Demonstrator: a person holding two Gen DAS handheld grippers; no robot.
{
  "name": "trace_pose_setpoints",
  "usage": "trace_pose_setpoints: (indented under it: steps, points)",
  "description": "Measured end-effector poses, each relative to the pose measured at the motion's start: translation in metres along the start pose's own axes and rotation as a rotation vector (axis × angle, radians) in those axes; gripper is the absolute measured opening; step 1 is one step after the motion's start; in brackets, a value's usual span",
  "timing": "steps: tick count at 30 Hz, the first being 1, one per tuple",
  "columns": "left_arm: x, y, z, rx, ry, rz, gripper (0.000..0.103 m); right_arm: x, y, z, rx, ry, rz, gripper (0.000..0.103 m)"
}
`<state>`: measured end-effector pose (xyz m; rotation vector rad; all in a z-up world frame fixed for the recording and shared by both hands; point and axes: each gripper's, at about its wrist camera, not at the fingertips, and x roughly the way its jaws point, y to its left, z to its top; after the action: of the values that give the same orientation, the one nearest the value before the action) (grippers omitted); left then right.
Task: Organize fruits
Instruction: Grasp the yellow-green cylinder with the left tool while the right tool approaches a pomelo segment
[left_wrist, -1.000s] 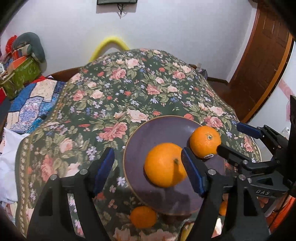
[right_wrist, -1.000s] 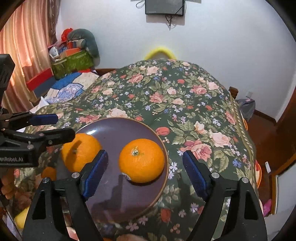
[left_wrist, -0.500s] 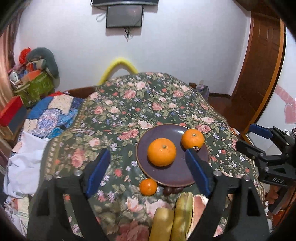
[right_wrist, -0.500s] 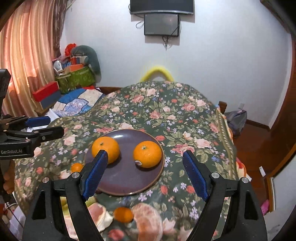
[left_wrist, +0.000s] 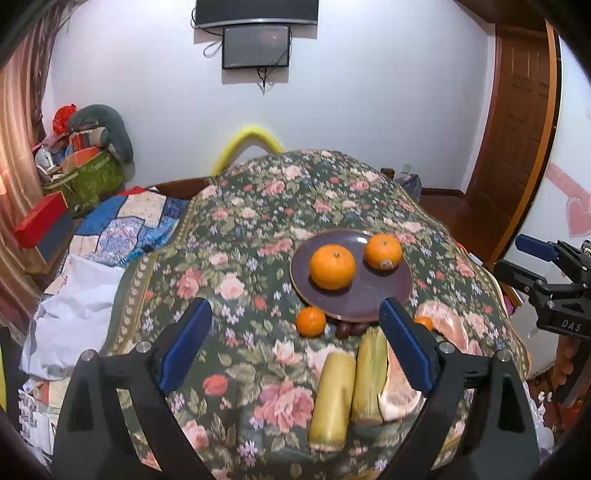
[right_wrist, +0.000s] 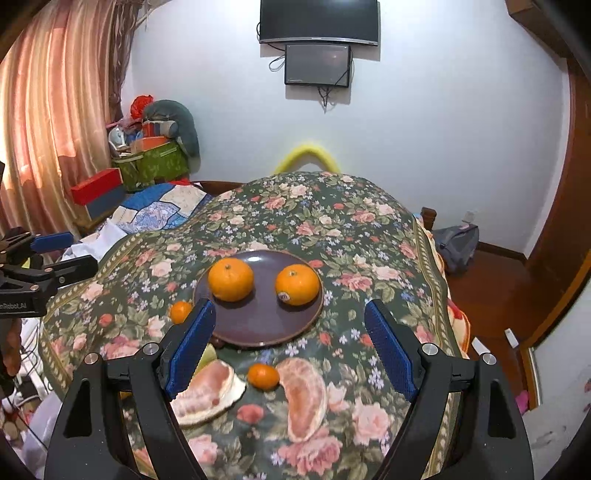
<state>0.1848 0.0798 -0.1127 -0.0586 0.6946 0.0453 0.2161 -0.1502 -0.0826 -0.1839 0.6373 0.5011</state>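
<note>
Left gripper (left_wrist: 295, 347): my jaws gape wide, holding nothing — above the floral cloth (left_wrist: 229, 258).
Right gripper (right_wrist: 291, 347): jaws spread too, empty.
Plate (right_wrist: 258, 325): dark, on the cloth, carrying two oranges (right_wrist: 231, 278) side by side, apart.
Off the plate: a small mandarin (right_wrist: 263, 376) between two pomelo pieces (right_wrist: 304, 395) — another small mandarin (left_wrist: 311, 322) just beside the rim.
Corn cobs (left_wrist: 332, 400): two, touching, near my left jaws.

Two oranges (right_wrist: 231, 279) (right_wrist: 297, 285), two tangerines (right_wrist: 263, 376) (right_wrist: 180, 311), one plate (right_wrist: 258, 328), two pomelo pieces (right_wrist: 304, 393) (right_wrist: 205, 391).
</note>
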Motion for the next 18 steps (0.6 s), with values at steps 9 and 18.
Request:
trace_pose_setpoints:
  steps: [9,18]
  points:
    - [0.018,-0.005,-0.037,0.005,0.106,-0.035,0.093,-0.004,-0.009,-0.028,0.033,0.039,-0.028,0.081]
    - [0.056,-0.020,-0.064,0.054,0.222,-0.051,0.074,0.018,-0.023,-0.057,0.048,0.118,-0.058,0.081]
